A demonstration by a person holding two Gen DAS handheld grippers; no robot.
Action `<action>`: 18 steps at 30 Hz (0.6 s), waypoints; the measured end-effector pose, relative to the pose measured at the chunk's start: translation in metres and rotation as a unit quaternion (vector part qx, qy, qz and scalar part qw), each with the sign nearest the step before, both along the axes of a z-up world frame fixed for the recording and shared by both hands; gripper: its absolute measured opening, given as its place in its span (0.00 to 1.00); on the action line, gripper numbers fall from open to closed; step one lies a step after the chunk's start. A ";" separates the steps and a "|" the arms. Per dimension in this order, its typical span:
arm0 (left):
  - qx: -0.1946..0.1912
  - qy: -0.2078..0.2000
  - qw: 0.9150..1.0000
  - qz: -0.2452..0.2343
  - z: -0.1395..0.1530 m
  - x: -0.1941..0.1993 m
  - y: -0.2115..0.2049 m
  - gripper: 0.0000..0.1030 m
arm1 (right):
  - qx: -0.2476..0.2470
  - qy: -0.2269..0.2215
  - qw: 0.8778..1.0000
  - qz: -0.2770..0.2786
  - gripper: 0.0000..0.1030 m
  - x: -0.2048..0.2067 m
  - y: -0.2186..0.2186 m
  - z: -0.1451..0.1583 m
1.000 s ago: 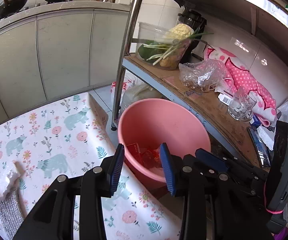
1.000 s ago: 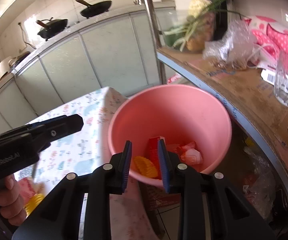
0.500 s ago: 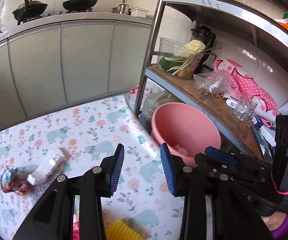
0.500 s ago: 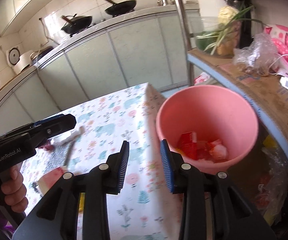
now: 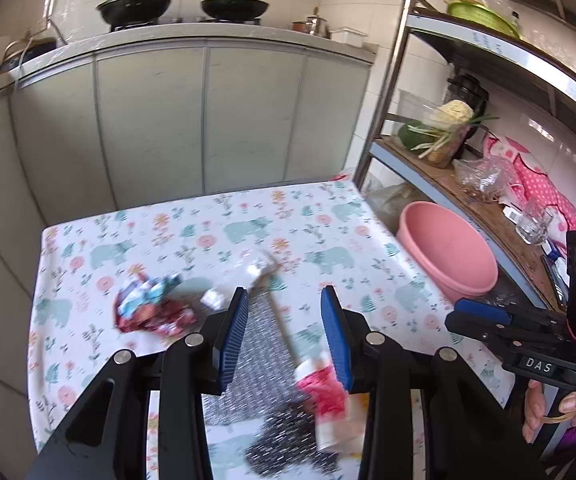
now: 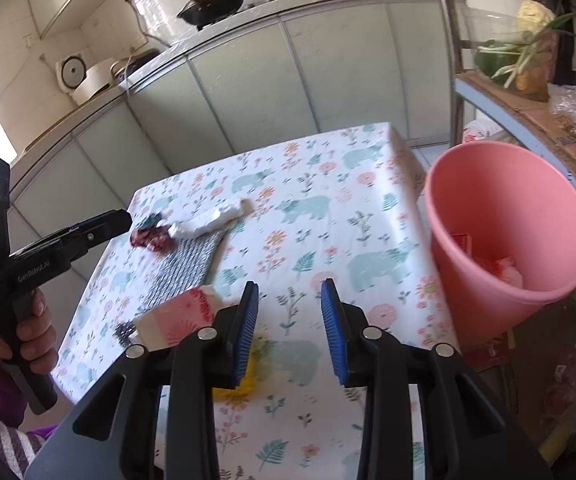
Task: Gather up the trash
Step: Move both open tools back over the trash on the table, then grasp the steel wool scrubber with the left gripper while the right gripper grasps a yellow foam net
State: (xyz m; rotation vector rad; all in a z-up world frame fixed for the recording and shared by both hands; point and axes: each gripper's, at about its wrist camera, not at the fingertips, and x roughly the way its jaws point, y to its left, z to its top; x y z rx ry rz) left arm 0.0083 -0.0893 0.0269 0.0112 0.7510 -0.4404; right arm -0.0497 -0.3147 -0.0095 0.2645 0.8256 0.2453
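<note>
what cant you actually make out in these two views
- Yellow item, right wrist view: mostly hidden behind the right gripper.
- Crumpled wrapper, left wrist view: motion-blurred, print unreadable.
- Pink bucket, left wrist view: contents hidden by its rim.
- Red-and-white carton, left wrist view: blurred, partly behind the left gripper.

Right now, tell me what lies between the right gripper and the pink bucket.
Only bare floral tablecloth lies between the right gripper and the pink bucket, as the right wrist view shows.

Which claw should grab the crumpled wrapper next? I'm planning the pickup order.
Left. The left claw is open and faces the crumpled wrapper just ahead; the right claw, also open, sits near the pink bucket, farther away.
</note>
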 end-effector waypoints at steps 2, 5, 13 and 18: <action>-0.002 0.005 1.000 0.010 -0.004 -0.003 0.012 0.36 | -0.004 0.003 1.000 0.013 0.32 -0.001 0.009 -0.001; -0.002 0.018 1.000 0.018 -0.011 -0.009 0.025 0.36 | -0.009 0.012 0.999 0.033 0.32 -0.002 0.018 -0.003; 0.006 0.064 0.997 -0.029 -0.037 -0.038 0.033 0.36 | 0.000 0.044 0.997 0.071 0.32 -0.007 0.032 -0.014; 0.004 0.098 0.993 -0.059 -0.058 -0.045 0.025 0.36 | 0.012 0.072 0.994 0.083 0.32 -0.007 0.037 -0.026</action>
